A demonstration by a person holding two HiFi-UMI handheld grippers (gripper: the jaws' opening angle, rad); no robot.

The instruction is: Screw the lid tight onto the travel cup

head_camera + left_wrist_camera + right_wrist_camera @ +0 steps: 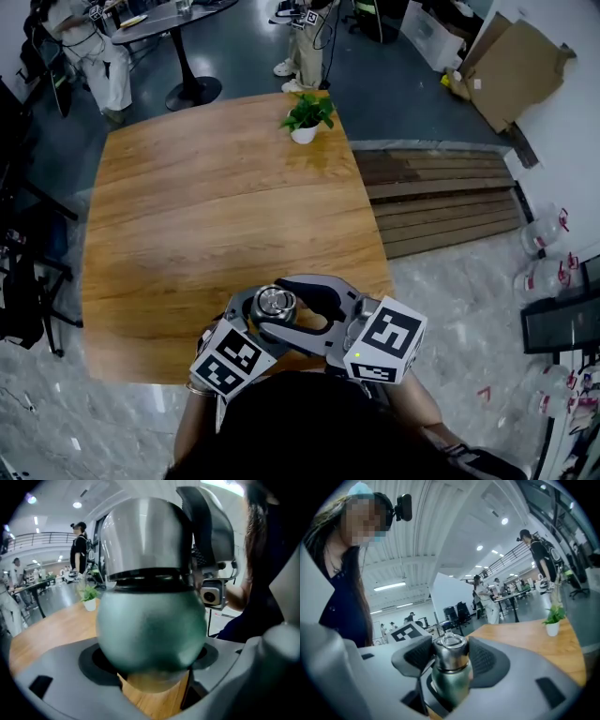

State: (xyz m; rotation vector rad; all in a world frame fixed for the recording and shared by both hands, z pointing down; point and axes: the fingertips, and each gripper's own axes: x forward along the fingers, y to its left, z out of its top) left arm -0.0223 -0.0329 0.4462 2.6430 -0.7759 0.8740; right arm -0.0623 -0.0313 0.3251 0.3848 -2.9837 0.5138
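Left gripper [255, 317]: in its own view [152, 679] we note the jaws closed narrowly on the rounded, matte green body of the travel cup [152, 630], which fills the gap between them. Both pads are hard against the cup wall.

Right gripper [298, 314]: in its own view [450, 660] the jaws are pinched in on the steel lid [450, 652]. One ribbed dark pad [417, 656] presses each flank of the lid, and the green cup [451, 684] shows just beneath.

In the left gripper view the lid [145, 536] sits on top of the cup, with a dark band where the two meet. We cannot tell from any view how far it is threaded on.

From the head view we log the lid [275, 302] between the two grippers, over the near edge of the wooden table [225, 197], right in front of the person. We cannot tell whether the cup base touches the wood.

Writing and marks: all we make out are black-and-white square marker patterns on the left cube [232, 361] and the right cube [387, 339]. We read nothing on the cup or lid.

A potted plant [306, 117] stands at the table's far edge, well apart from the cup
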